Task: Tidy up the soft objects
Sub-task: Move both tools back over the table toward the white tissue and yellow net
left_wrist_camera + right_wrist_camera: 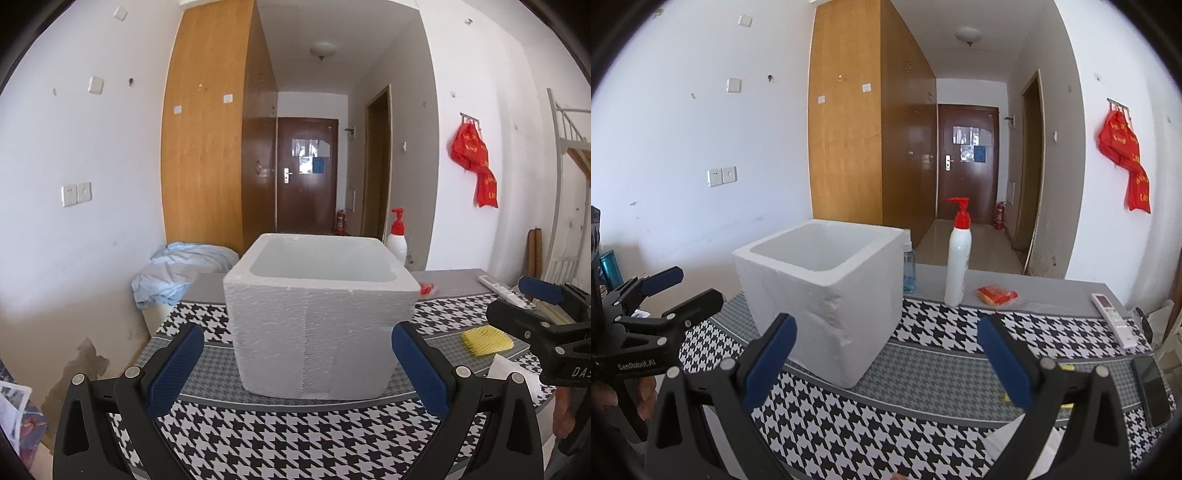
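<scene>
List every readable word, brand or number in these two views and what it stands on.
"GenRobot.AI": side of the left gripper.
"DAS", cut off by the frame edge: body of the right gripper.
Yellow characters on the red hanging cloth: too blurred.
Remote control buttons: too small.

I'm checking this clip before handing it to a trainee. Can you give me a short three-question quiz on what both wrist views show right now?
1. True or false: the left gripper grips the foam box.
2. What lies on the cloth beside the right gripper in the left wrist view? A) yellow sponge B) green towel C) blue cup
3. Fill in: the white pump bottle has a ____ pump.

Key: 1 false, both grippers are open and empty. 2 A. 3 red.
</scene>
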